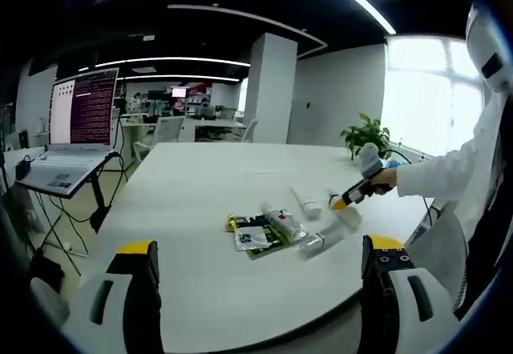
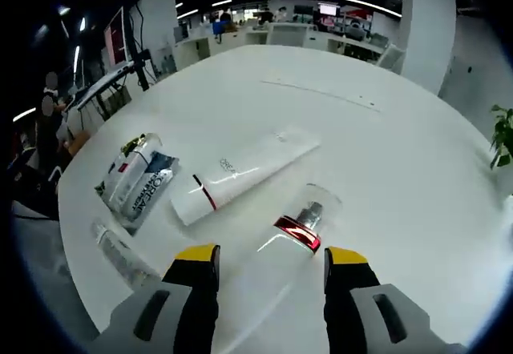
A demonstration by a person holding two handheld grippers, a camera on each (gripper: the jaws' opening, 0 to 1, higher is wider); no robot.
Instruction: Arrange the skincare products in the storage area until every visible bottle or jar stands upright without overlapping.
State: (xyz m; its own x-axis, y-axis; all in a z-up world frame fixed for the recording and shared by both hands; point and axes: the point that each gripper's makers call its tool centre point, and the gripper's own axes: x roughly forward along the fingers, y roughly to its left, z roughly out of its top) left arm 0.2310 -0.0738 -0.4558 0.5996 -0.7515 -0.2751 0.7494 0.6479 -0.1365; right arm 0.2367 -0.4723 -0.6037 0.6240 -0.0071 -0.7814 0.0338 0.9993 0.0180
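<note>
Since smooth and likely slippery, pinch clear red-banded bottle (image 2: 298, 224) mid-body with spread, empty right gripper (image 2: 270, 262).

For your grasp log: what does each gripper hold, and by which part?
Nothing. The right gripper is open above a lying bottle; the left gripper is open too.

The left gripper view looks level across the white round desk (image 1: 208, 210) from its near edge, well back. The right gripper view hangs close above, tilted down. Both share the lying white skincare tube (image 1: 305, 203) (image 2: 240, 175).
</note>
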